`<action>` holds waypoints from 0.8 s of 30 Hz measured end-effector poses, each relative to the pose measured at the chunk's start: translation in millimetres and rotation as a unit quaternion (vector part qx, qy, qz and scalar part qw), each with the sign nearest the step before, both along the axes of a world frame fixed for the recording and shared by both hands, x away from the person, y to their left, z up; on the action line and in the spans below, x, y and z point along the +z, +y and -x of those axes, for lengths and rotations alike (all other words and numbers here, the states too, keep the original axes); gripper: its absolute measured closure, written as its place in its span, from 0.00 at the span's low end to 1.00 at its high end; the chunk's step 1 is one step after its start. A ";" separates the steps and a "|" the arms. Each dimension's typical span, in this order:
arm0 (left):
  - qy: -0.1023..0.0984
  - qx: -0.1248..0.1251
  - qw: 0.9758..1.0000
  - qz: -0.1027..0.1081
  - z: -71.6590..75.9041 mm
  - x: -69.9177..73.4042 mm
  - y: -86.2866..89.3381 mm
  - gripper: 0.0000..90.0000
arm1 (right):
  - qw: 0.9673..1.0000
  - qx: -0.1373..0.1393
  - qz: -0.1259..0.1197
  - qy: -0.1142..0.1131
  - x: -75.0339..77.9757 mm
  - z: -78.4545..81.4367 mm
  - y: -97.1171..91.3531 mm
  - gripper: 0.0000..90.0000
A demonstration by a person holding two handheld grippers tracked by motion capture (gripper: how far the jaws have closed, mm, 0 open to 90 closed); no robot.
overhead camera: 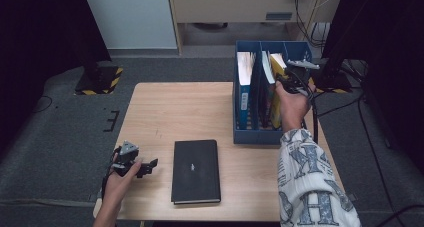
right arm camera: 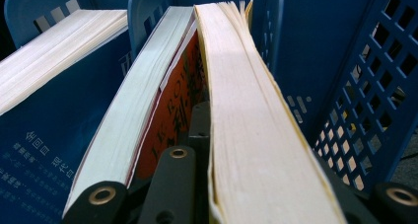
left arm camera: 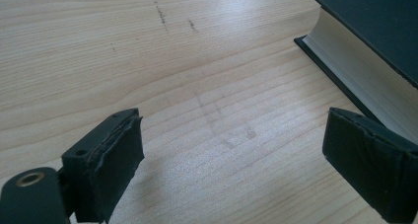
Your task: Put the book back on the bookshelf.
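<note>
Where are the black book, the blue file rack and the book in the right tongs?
black book (overhead camera: 196, 170), high view, cover centre
blue file rack (overhead camera: 257, 135), high view, front wall
yellow-edged book (right arm camera: 246, 130), right gripper view, page edge

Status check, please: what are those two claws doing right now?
Right gripper shut on yellow book in blue rack. Left gripper open beside black book. Nothing blocking.

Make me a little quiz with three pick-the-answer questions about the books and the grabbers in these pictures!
1. Where does the black book lie?
A. flat on the table
B. in the blue rack
C. on the floor

2. What colour is the rack?
A. red
B. blue
C. green

3. What is the right gripper doing?
A. hanging open
B. lying on the table
C. clamping the yellow book

Answers: 1 A, it lies flat beside the open left gripper. 2 B, its walls are blue. 3 C, its jaws squeeze the book's pages.
</note>
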State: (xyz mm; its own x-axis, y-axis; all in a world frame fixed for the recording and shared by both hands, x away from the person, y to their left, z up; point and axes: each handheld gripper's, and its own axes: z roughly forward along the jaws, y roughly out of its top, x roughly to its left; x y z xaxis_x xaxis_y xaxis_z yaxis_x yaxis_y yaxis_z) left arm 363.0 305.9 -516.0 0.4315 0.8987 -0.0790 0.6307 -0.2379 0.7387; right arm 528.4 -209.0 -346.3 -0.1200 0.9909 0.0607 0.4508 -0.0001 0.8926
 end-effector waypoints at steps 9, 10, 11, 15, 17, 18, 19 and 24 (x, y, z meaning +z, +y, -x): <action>0.001 0.000 1.000 -0.002 -0.4 -0.3 -0.2 0.09 | 1.000 -0.004 -0.011 0.003 -8.9 3.0 -7.4 0.83; 0.000 0.000 1.000 -0.002 -0.4 -0.3 -0.2 0.09 | 1.000 -0.002 -0.010 0.003 -8.8 2.8 -7.1 0.83; 0.001 0.000 1.000 -0.002 -0.4 -0.2 -0.1 0.09 | 1.000 0.000 -0.007 0.001 -8.7 2.6 -6.2 0.83; 0.000 0.000 1.000 -0.001 -0.2 0.0 0.2 0.09 | 1.000 0.000 -0.006 0.001 -9.5 3.1 -5.7 0.83; 0.000 0.000 1.000 -0.001 -0.2 -0.1 0.0 0.09 | 1.000 0.001 -0.006 0.001 -9.7 3.6 -5.7 0.83; 0.000 0.000 1.000 -0.001 -0.2 -0.1 0.0 0.09 | 1.000 0.001 -0.006 0.001 -9.7 3.6 -5.7 0.83; -0.002 0.002 1.000 0.001 -0.2 0.5 0.0 0.09 | 1.000 0.004 -0.002 0.001 -9.1 4.3 -4.9 0.83; -0.003 0.003 1.000 0.000 0.1 0.9 0.6 0.09 | 1.000 0.005 -0.004 -0.003 -9.1 5.6 -6.2 0.83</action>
State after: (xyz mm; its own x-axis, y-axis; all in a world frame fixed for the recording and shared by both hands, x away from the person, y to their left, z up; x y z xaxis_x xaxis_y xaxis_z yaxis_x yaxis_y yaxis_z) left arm 362.9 306.5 -515.0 0.4258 0.9015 -0.0775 0.6285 -0.2330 0.7421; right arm 522.8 -215.1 -355.3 -0.1308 0.9890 0.0685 0.4456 -0.0030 0.8952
